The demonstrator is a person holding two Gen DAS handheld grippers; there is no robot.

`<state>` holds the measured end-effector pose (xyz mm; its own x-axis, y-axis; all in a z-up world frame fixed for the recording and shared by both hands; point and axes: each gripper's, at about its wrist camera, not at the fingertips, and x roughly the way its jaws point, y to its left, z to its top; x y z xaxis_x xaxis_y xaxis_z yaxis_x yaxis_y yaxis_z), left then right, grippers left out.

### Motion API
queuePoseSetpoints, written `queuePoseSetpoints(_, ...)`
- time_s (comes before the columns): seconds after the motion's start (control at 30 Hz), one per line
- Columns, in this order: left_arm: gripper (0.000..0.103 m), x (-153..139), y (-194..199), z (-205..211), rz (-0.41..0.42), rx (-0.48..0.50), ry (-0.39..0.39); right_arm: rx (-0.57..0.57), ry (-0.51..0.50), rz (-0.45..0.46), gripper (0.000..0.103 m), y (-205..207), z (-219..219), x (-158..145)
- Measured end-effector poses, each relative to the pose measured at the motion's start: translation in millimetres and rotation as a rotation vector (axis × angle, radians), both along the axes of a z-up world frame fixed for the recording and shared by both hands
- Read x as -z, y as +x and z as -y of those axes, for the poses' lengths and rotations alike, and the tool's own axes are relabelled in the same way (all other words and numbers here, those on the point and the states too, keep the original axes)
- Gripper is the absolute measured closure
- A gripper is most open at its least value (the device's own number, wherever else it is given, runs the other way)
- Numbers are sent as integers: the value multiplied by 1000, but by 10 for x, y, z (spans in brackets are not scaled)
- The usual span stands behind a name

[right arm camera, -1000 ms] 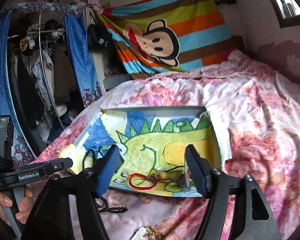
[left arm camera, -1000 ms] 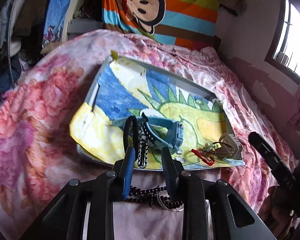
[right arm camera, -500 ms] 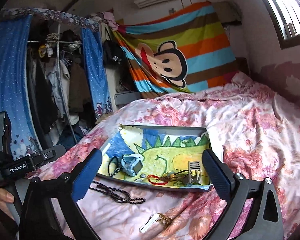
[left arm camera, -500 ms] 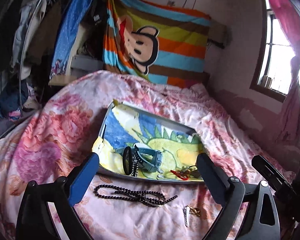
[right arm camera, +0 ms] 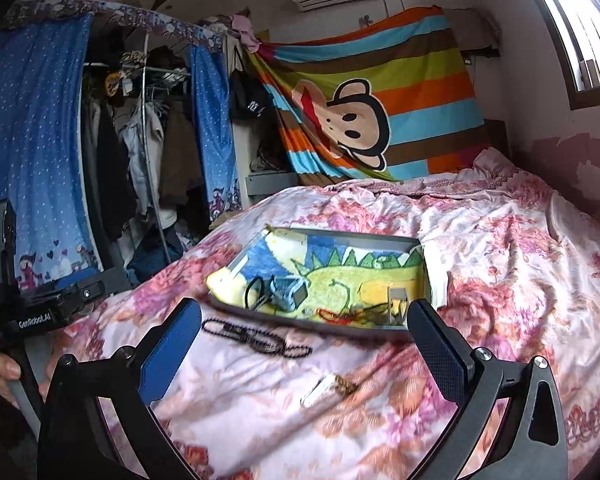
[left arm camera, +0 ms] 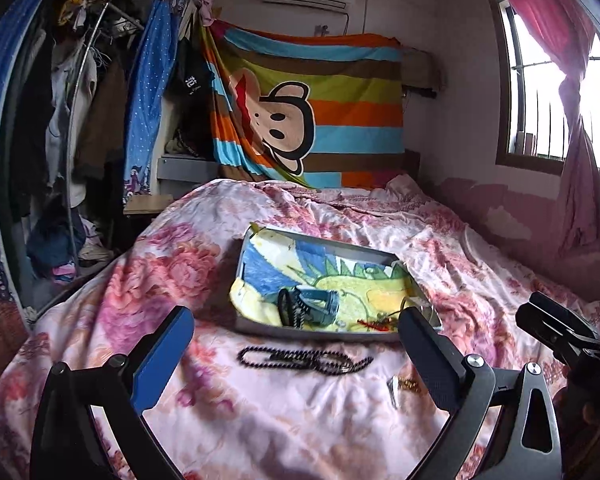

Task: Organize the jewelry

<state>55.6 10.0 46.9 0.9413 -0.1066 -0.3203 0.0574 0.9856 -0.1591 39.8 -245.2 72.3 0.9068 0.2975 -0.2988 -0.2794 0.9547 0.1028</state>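
Observation:
A grey tray (left arm camera: 260, 323) (right arm camera: 426, 270) lined with a dinosaur drawing lies on the flowered bedspread. In it are a blue watch (left arm camera: 320, 305) (right arm camera: 289, 297), a black band (left arm camera: 285, 305), a red cord (left arm camera: 374, 324) (right arm camera: 332, 316) and a small comb-like clip (right arm camera: 396, 300). A black bead necklace (left arm camera: 304, 360) (right arm camera: 256, 338) lies on the cover in front of the tray. Nearer still lies a gold chain with a silver tag (left arm camera: 400, 386) (right arm camera: 328, 390). My left gripper (left arm camera: 295, 314) hangs back from the tray, jaws opening wide, nothing between them. My right gripper (right arm camera: 306, 306) is open and empty too.
An open wardrobe with hanging clothes and blue curtains (right arm camera: 32, 140) stands left of the bed. A striped monkey blanket (left arm camera: 300, 120) covers the far wall, and a window (left arm camera: 560, 92) is on the right. A hand (right arm camera: 0, 368) holds the left gripper's handle.
Both grippers have drawn back from the tray and risen a little. Both sets of jaws have spread from narrow to wide. The necklace and gold chain now show in front of the tray.

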Motion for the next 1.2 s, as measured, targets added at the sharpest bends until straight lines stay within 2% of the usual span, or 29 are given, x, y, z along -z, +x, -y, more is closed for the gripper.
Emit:
queuePoseSetpoints(0.27, 0, 97, -283, -18, -45, -34, 70, -17, -22, -56, 2, -236, -12, 83)
queuePoseSetpoints(0.5, 0, 252, -427, -12, -156, -63, 115, 23, -83, -166, 2, -314, 46, 275)
queuePoseSetpoints(0.6, 0, 292, -471, 10, -178, -63, 133, 34, -89, -207, 2, -313, 86, 330)
queuePoseSetpoints(0.77, 0, 355, -454, 77, -215, -55, 177, 50, -118, -286, 2, -231, 93, 448)
queuePoseSetpoints(0.93, 0, 472, -325, 104, -326, -32, 188, 68, -146, -384, 2, -119, 99, 632)
queuePoseSetpoints(1.2, 0, 581, -253, 93, -384, -37, 199, 50, -123, -440, 2, 22, 131, 689)
